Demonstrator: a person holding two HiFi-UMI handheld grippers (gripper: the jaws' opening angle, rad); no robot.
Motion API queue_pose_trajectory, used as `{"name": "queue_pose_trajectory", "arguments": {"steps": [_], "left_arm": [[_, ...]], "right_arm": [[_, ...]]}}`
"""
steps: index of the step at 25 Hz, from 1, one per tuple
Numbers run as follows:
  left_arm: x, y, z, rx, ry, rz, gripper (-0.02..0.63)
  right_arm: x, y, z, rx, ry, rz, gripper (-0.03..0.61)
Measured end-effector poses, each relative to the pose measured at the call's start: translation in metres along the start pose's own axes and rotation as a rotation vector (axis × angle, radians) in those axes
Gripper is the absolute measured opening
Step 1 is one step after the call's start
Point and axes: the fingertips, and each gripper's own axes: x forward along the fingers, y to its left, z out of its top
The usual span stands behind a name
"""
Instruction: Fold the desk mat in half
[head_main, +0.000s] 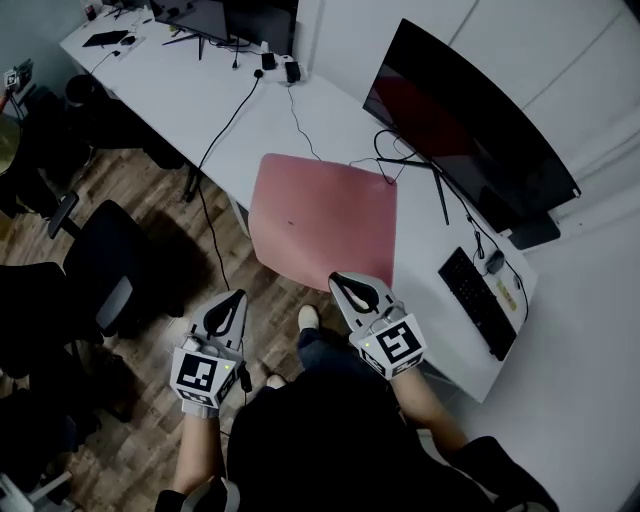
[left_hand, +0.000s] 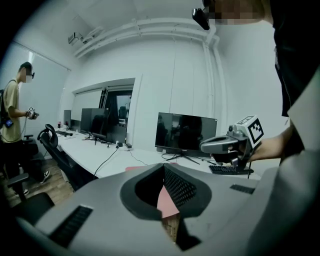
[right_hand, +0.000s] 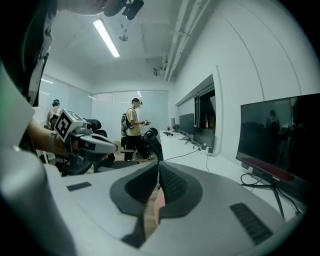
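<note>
You're on the approach: the flat pink rectangular desk mat (head_main: 325, 220) lies unfolded at the near edge of the long white table (head_main: 190, 90). Your left hand-held gripper (head_main: 232, 298) and right hand-held gripper (head_main: 348, 283) are both clenched and empty. Next, open them and pinch the mat's near corners.

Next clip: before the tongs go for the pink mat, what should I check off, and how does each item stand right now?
1. The desk mat lies flat, unfolded: ok.
2. Its near edge overhangs the desk, so it can be gripped: ok.
3. The left tongs are open for a grasp: not ok, shut and empty.
4. The right tongs are open: not ok, shut and empty.
5. The cable is clear of the mat's far corner: cannot tell.
</note>
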Motion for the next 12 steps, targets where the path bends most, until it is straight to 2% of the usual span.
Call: {"name": "queue_pose_trajectory", "arguments": {"steps": [12], "left_arm": [[0.082,0.055,0.001,-0.038,0.069,0.167,0.008]], "right_arm": [[0.08,-0.087,0.016,-0.009,-0.005,0.184,0.018]]}}
